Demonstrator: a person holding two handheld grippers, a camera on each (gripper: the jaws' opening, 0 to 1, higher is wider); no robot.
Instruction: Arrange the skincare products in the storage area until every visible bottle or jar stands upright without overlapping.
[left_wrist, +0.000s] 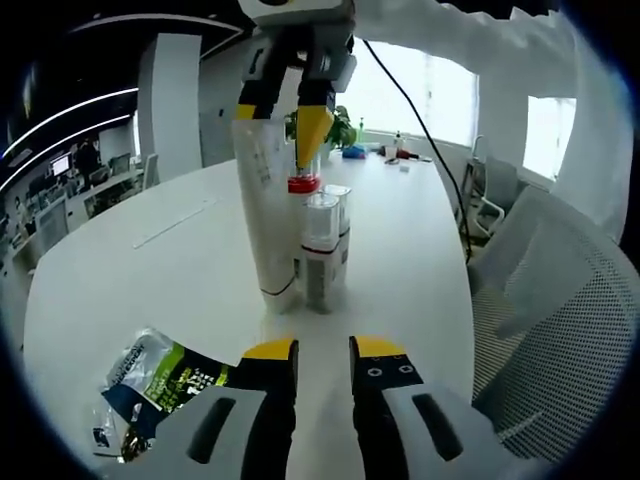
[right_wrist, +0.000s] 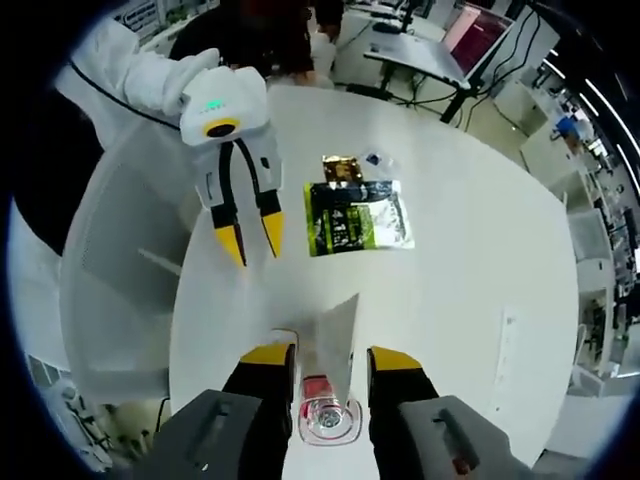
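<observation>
A tall white tube (left_wrist: 265, 200) stands on its cap on the white table (left_wrist: 180, 280). My right gripper (left_wrist: 280, 125) comes down from above, its jaws against both edges of the tube's flat top end (right_wrist: 335, 335). Right beside the tube stand a red-capped bottle (left_wrist: 303, 184) and two clear-capped bottles (left_wrist: 321, 245), close together and upright. From above, the red cap (right_wrist: 315, 386) and a clear cap (right_wrist: 328, 420) sit just under the right gripper (right_wrist: 331, 357). My left gripper (left_wrist: 323, 349) hovers low in front of the group, open and holding nothing; it is also seen from above (right_wrist: 253, 242).
A green and black sachet (left_wrist: 165, 385) lies flat near the left gripper, also seen as a sachet (right_wrist: 355, 218) with a small gold packet (right_wrist: 340, 168) beyond it. A mesh chair (left_wrist: 560, 320) stands at the table's edge. A white sleeve (right_wrist: 140, 70) holds the left gripper.
</observation>
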